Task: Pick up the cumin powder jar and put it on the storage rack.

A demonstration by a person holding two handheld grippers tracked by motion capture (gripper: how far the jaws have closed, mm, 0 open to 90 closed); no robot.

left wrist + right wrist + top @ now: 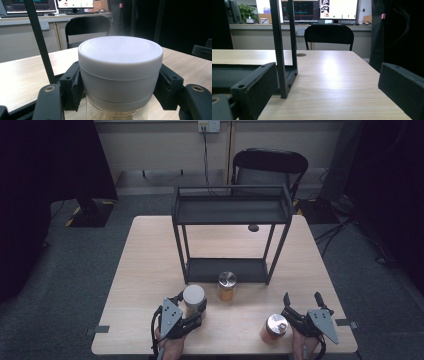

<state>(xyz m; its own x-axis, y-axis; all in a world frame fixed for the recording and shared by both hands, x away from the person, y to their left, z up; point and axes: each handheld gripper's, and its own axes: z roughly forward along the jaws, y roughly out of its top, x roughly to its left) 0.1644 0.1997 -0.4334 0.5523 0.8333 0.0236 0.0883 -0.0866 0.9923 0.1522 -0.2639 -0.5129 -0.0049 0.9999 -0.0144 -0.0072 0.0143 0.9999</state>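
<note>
A glass jar with a white lid (pixel 193 295) (pixel 120 62) stands on the table near its front left. My left gripper (pixel 193 303) (pixel 120 85) is shut on it, with the black pads (pixel 73 87) pressed on both sides just below the lid. At the front right, my right gripper (pixel 302 299) (pixel 329 85) stands open with nothing between its jaws. An orange jar with a silver lid (pixel 274 327) sits just left of it, outside the jaws. Another silver-lidded jar (pixel 227 285) stands in front of the rack.
A black two-shelf metal rack (pixel 232 210) stands at the middle back of the wooden table (pixel 145 270); its front leg (pixel 278 47) and lower shelf (pixel 237 72) lie left of my right gripper. Beyond the table's far edge is a black chair (pixel 270 165).
</note>
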